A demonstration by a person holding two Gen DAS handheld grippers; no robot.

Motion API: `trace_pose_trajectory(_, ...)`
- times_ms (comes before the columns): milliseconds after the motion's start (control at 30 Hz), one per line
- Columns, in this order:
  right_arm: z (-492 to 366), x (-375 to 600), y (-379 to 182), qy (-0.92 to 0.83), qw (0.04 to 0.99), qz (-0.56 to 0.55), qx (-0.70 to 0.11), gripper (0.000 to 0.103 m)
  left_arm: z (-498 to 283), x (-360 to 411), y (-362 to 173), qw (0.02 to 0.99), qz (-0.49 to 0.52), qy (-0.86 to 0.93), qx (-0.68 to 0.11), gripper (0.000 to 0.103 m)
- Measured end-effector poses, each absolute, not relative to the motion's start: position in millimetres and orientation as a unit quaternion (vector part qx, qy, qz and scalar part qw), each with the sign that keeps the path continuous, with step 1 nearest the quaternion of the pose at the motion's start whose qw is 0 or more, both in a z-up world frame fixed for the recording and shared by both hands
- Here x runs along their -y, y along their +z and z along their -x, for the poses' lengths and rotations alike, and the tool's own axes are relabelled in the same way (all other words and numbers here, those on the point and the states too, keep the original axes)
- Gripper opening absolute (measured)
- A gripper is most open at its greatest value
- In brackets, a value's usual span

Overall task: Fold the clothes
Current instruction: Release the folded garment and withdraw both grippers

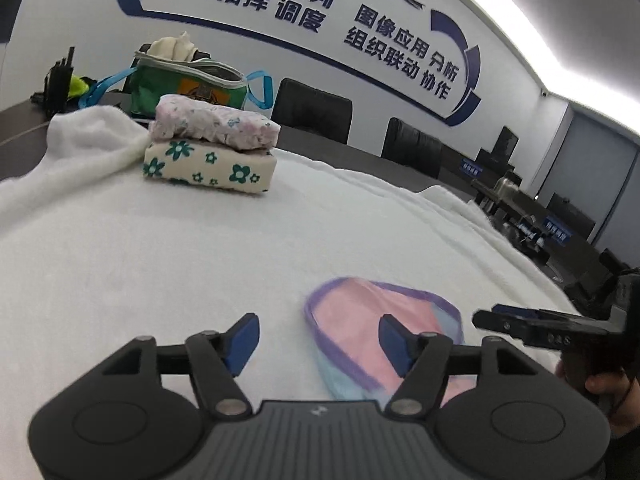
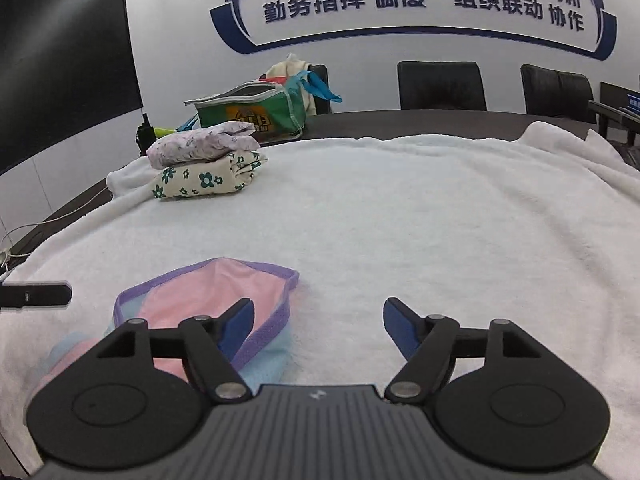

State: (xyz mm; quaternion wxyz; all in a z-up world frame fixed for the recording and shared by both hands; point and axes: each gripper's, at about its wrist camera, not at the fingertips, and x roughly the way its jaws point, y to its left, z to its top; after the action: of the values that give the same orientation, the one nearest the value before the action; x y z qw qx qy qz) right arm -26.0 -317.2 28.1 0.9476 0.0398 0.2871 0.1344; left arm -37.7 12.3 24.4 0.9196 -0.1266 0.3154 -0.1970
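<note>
On the white fleece blanket (image 2: 400, 208), a small pink garment (image 2: 216, 296) with purple trim lies flat, possibly mesh, between both grippers. Left gripper (image 1: 318, 342) and right gripper (image 2: 318, 326) hover wide apart, holding nothing. Two folded floral garments (image 1: 210, 150) are stacked far back beside a green bag (image 1: 188, 84).

I see the small garment (image 2: 212, 300) lying near on the blanket (image 2: 400, 220); two folded pieces (image 2: 204, 164) stacked far left, bag (image 2: 256, 112) behind.
</note>
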Motion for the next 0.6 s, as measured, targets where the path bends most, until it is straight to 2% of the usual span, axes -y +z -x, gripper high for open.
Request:
trace_pose_trajectory(267,15,316,16,0.147,0.94,-0.057,-0.303,0.075,1,2,15,0.913,0.112,-0.19,-0.342,0.064)
trace_pose_trajectory(600,10,320,19,0.159,0.939,-0.064,-0.3,0.075,-7,6,12,0.911,0.109,-0.193,-0.347,0.064)
